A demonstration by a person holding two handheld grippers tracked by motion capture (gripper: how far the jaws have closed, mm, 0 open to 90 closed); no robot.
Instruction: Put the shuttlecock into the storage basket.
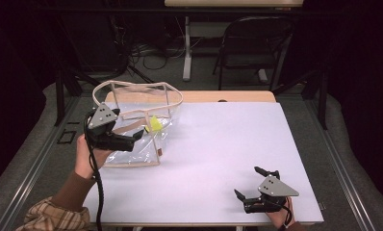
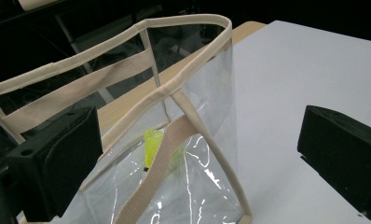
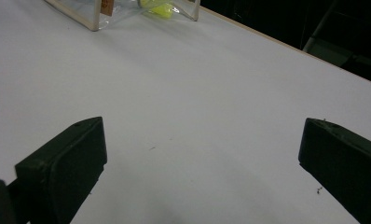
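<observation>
- The high view is giving the whole layout: a clear plastic tote bag with beige fabric trim and straps (image 1: 139,120) is sitting at the far left of the table, with the left gripper (image 1: 140,135) up against its near side and the right gripper (image 1: 249,183) well apart at the near right corner.
- The left gripper view is getting in close and showing what the high view can't really: a beige strap (image 2: 167,158) is running down the bag's clear wall, and a small neon yellow-green object (image 2: 153,145) is sitting inside the bag behind it. Can't tell what that object is.
- The right gripper view is looking across bare table, with the bottom edge of the bag and the yellow-green object just peeking in at the top.
- The surface is a white tabletop (image 1: 228,149) with a wooden edge at the far side. Around it the room is looking dark, with grey floor, cables and a black folding chair (image 1: 254,45) behind the table.
- The left gripper's jaws are standing wide apart, gripping nothing; the bag's corner and strap are sitting between them, a bit ahead.
- The right gripper's jaws are also spread wide, holding nothing, just hanging over the bare table.
</observation>
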